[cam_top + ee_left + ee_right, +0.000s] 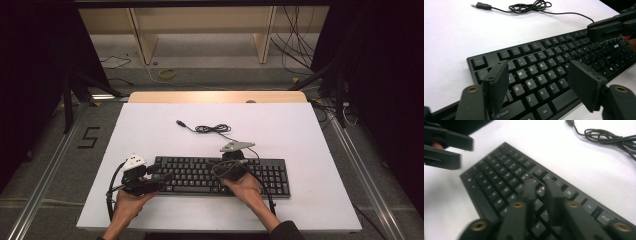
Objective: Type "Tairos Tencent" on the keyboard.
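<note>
Left tongs (537,86) spread above keyboard (220,175) at 9 o'clock; right tongs (541,192), nearly together, poised over keys. Best pressed straight down, one key only.

White mat (150,125) open left of and behind the keyboard (200,175) — free passage there. Coiled cable (212,129) with USB plug (180,122) lies just behind the keyboard's middle, a snag. Right gripper (231,161) sits over the mid keys, left gripper (165,176) at the left end — gap between them looks narrow, blur in right gripper view.
</note>
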{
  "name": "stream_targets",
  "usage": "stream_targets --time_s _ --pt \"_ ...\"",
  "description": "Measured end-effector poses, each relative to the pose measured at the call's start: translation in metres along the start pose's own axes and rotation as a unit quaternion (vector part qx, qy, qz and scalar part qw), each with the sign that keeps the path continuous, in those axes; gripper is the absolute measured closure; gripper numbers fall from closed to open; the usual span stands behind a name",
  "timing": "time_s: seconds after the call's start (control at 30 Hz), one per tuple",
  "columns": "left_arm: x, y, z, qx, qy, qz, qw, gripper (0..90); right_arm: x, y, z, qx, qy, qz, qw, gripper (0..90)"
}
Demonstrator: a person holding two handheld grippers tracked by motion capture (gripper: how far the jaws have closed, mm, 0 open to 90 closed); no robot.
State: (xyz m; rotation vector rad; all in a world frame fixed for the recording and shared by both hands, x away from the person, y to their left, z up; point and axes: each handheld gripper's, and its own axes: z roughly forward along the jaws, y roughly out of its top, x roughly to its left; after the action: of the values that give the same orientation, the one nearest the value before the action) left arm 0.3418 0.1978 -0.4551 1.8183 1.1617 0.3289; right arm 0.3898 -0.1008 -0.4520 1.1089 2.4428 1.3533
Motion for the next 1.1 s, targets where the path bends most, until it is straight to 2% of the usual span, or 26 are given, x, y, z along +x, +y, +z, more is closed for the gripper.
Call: stream_targets --time_s 0.07,0.13,0.27,0.53,0.6,0.73,1.1 --pt "-0.001 0.002 0.003 0.004 0.000 0.009 1.0000 37.6 0.001 -0.002 -0.005 -0.006 0.005 -0.005 1.0000 69.8" --pt "-0.002 0.003 0.006 0.006 -0.004 0.011 0.9999 40.9 0.003 -0.003 -0.009 -0.010 0.012 -0.006 0.9999 62.2" --pt "-0.004 0.006 0.012 0.016 -0.009 0.012 0.9998 50.8 0.005 -0.008 -0.019 -0.014 0.021 -0.008 0.9996 52.9" --pt "-0.011 0.013 0.031 0.038 -0.023 0.035 0.9984 72.9 0.003 -0.020 -0.038 -0.031 0.023 -0.002 0.9992 43.7" --pt "-0.014 0.015 0.036 0.046 -0.019 0.045 0.9977 78.5 0.001 -0.024 -0.042 -0.036 0.024 0.001 0.9991 42.8" --pt "-0.017 0.018 0.043 0.062 -0.014 0.054 0.9965 86.3 -0.002 -0.029 -0.047 -0.042 0.023 0.006 0.9988 41.4" --pt "-0.014 0.019 0.059 0.087 -0.006 0.051 0.9948 88.7 -0.002 -0.037 -0.055 -0.046 0.022 0.006 0.9987 38.8"
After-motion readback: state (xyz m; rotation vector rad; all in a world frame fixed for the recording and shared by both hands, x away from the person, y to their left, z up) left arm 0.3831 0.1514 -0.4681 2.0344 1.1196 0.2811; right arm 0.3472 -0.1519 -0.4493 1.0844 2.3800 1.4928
